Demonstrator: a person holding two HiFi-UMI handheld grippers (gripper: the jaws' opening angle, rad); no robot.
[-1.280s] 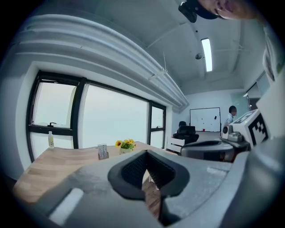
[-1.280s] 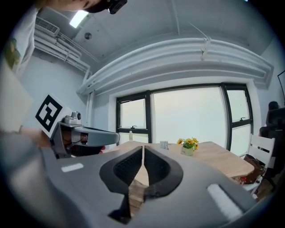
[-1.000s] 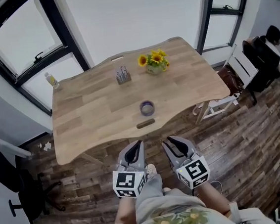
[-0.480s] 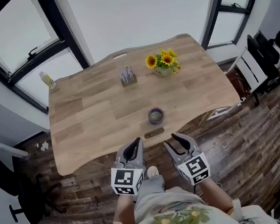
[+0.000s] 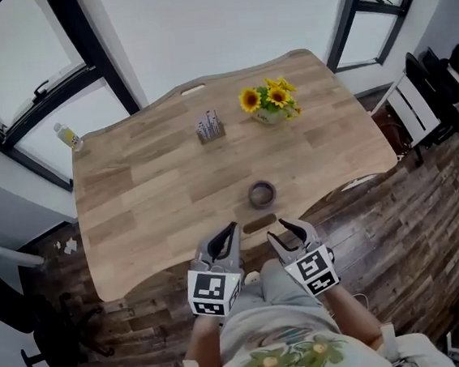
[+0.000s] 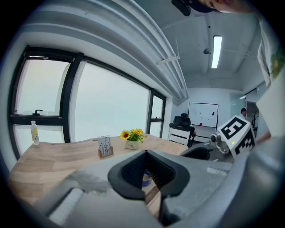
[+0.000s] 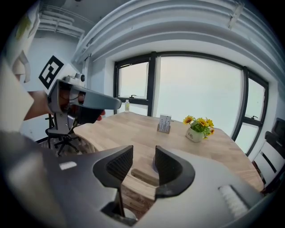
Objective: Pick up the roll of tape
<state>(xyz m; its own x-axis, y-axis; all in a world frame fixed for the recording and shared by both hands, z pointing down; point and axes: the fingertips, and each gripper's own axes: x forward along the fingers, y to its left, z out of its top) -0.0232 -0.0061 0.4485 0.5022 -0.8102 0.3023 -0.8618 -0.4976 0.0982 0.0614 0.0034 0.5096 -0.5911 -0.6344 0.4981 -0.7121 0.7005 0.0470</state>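
The roll of tape [image 5: 261, 192], a small purple-grey ring, lies flat on the wooden table [image 5: 157, 194] near its front edge, just behind a slot [image 5: 260, 223] cut in the top. Both grippers hover at that edge, short of the roll. My left gripper [image 5: 231, 229] is shut and empty, and the roll [image 6: 146, 180] shows through the hollow between its fingers. My right gripper [image 5: 290, 225] stands to the roll's near right; its jaws are opening with nothing between them. In the right gripper view the gripper [image 7: 143, 153] frames the slot [image 7: 143, 177], and a sliver of the roll [image 7: 154, 166] shows.
A pot of sunflowers [image 5: 270, 105] and a small card holder [image 5: 210, 129] stand toward the table's far side. A bottle [image 5: 65, 136] is on the window ledge at left. Chairs [image 5: 417, 110] stand right of the table, and an office chair [image 5: 16, 323] at left.
Both grippers have moved forward and down to the table's front edge, closer to the roll. The right gripper's jaws have spread apart. The left gripper's jaws look the same.
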